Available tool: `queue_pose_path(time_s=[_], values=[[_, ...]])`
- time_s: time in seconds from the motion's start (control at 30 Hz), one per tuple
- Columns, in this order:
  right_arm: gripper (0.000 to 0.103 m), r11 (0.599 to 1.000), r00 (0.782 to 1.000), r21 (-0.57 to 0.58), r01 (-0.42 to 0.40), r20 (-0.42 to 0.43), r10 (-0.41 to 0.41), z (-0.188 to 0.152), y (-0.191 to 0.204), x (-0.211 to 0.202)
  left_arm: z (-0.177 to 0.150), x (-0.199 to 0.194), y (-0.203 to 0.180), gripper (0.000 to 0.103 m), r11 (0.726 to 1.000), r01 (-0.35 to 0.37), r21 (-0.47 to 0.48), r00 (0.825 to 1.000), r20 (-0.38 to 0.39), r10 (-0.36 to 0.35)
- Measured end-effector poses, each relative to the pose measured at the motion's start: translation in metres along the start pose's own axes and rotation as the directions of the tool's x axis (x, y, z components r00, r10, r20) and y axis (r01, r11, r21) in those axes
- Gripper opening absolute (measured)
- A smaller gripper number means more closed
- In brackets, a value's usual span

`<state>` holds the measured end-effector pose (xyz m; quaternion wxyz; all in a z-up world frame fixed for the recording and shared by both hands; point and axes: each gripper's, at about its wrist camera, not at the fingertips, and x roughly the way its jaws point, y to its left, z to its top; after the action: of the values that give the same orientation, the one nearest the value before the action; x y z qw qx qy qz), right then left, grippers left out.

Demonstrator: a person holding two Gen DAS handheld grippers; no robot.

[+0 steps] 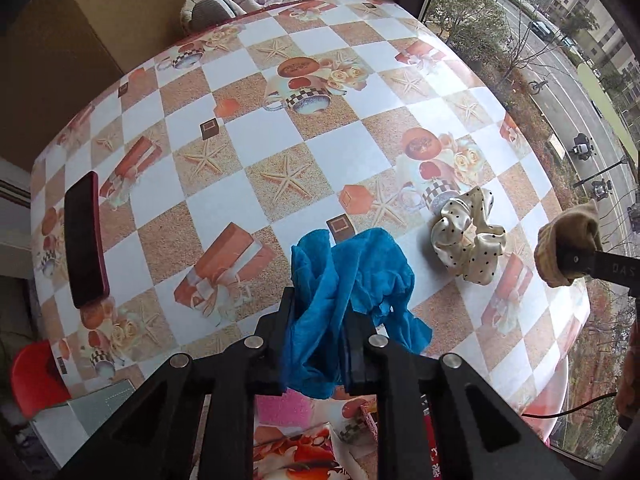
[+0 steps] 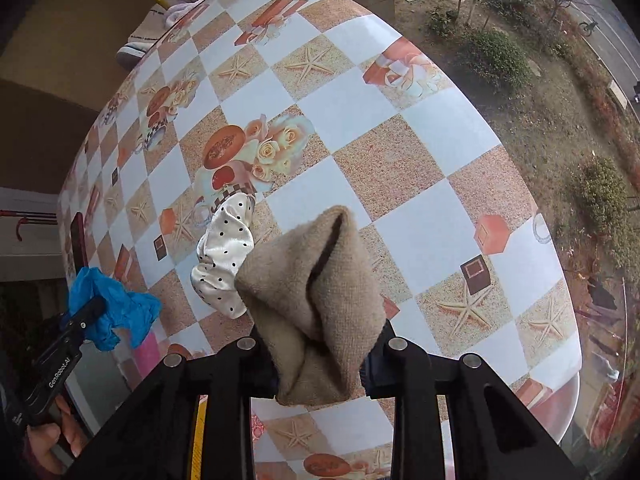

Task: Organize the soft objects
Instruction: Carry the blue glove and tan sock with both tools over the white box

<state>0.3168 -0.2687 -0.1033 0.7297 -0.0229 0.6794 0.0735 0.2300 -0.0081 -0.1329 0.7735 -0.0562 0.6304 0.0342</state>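
We see our left claw [image 1: 320, 344] squeezing a blue cloth [image 1: 352, 280] and our right claw [image 2: 320, 360] squeezing a tan cloth [image 2: 316, 292], both bunched between the fingers above the tabletop [image 1: 256, 136], with a spotted scrunchie [image 1: 468, 236] lying between them.

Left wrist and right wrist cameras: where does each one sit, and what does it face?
Left wrist: on the left claw, facing down at the table; the claw grips a blue cloth.
Right wrist: on the right claw, facing down; it grips a tan cloth; a hand shows.
Shared: the dotted scrunchie, both cloths.
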Motion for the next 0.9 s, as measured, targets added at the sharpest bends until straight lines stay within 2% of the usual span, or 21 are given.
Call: queue_pose_path(time_s=[0.1, 0.27, 0.47, 0.67, 0.9], values=[[0.030, 1.000, 1.000, -0.010, 0.000, -0.010, 0.000, -0.019, -0.004, -0.008, -0.022, -0.017, 0.009, 0.020, 1.000, 0.006, -0.010, 1.000, 0.026, -0.006], [0.030, 0.999, 1.000, -0.050, 0.006, -0.020, -0.007, -0.063, 0.013, -0.022, -0.062, -0.053, 0.017, 0.020, 0.998, 0.037, -0.045, 0.997, 0.062, -0.034], [0.030, 0.998, 1.000, -0.067, -0.003, 0.017, 0.004, -0.102, 0.033, -0.055, -0.103, -0.082, 0.022, 0.020, 0.998, 0.046, -0.046, 0.996, 0.075, -0.042], [0.030, 0.992, 0.996, -0.120, -0.031, 0.078, 0.040, -0.131, 0.072, -0.087, -0.137, -0.113, 0.031, 0.020, 0.998, 0.043, -0.039, 0.992, 0.119, -0.038], [0.030, 0.970, 0.992, -0.240, -0.036, 0.108, 0.064, -0.160, 0.128, -0.100, -0.167, -0.138, 0.048, 0.020, 0.999, 0.026, -0.046, 0.985, 0.171, -0.018]])
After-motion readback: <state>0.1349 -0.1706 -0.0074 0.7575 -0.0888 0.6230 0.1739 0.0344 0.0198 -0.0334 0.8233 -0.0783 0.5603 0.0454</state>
